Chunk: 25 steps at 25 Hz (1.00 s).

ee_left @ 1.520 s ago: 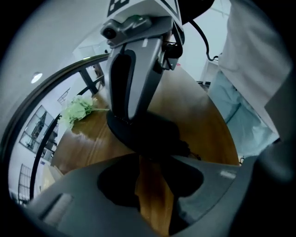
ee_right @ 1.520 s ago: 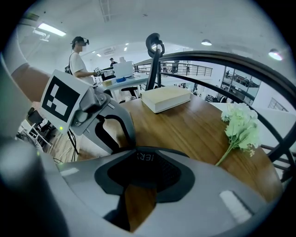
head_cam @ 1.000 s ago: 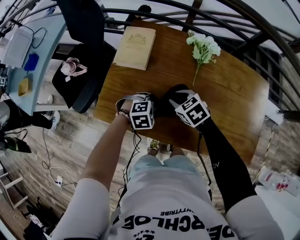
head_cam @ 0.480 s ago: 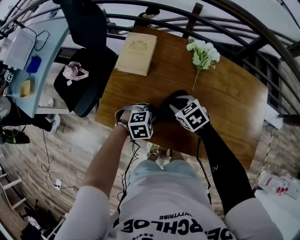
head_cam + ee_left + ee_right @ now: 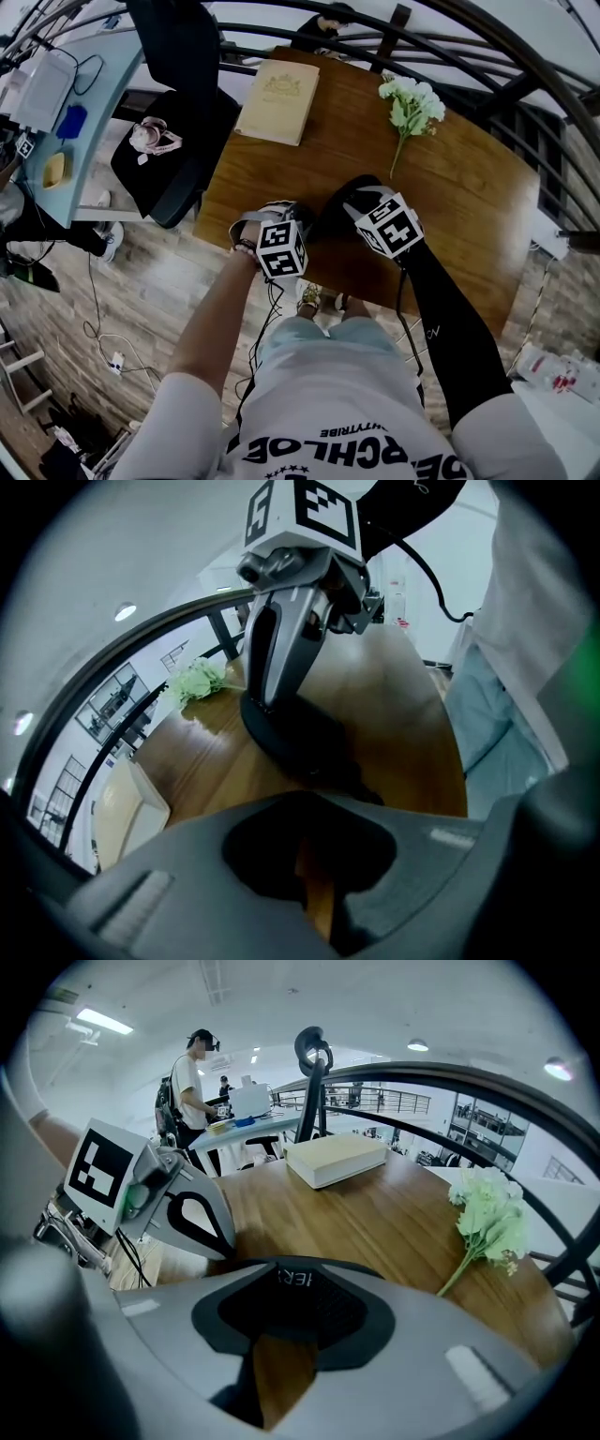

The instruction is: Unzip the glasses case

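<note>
Bright even light, fisheye-warped edges, blurred foreground

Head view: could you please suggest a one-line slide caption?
Right gripper clamps the black glasses case on the wooden table; left gripper, shut, sits close beside it.

I see a black glasses case [image 5: 332,208], oblong with rounded ends. It lies flat on the wooden table [image 5: 450,187], near my edge.
</note>
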Available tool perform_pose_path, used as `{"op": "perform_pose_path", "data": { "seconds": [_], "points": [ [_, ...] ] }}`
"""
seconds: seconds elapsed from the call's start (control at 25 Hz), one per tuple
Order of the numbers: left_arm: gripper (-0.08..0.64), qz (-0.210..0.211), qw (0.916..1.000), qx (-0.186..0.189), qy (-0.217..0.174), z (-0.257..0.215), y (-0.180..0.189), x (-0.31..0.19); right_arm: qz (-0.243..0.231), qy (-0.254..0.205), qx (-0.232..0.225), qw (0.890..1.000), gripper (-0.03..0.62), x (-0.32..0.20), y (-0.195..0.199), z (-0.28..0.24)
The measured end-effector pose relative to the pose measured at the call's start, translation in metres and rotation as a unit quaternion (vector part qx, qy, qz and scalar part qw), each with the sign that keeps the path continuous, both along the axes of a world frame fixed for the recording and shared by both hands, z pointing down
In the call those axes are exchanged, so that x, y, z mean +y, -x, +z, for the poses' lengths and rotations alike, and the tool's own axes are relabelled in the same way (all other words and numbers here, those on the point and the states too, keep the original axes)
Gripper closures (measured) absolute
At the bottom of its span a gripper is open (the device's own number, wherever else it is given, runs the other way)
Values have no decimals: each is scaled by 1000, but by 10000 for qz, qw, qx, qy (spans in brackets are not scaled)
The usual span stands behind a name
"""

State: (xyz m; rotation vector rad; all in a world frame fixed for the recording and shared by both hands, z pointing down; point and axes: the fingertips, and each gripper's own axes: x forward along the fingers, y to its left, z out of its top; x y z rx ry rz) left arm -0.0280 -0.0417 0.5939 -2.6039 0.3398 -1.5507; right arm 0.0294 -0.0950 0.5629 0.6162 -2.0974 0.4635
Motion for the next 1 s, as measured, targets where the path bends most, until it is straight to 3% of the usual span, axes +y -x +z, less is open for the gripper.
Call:
{"op": "perform_pose_path", "data": {
  "seconds": [0.04,0.12,0.24,0.4,0.48,0.84,1.0],
  "points": [
    [444,-55,10000,-28,-32,2,2,-4,11,-1,-3,10000,451,0,0,0],
    [351,-64,9999,-5,93,3,1,-7,21,-1,-5,10000,451,1,0,0],
    [285,263,9985,20,476,6,-9,-2,14,11,-16,10000,451,1,0,-1],
    [302,748,9956,-191,533,13,-21,1,28,7,-46,10000,451,2,-1,0],
    [414,819,9949,-247,536,12,-20,1,35,1,-76,10000,451,2,-1,0],
    [430,594,9958,-151,675,3,-14,9,26,10,-114,9999,451,2,-1,0],
    [433,747,9950,-306,591,3,-15,12,5,13,-86,10000,452,4,-1,-1]
  ]
}}
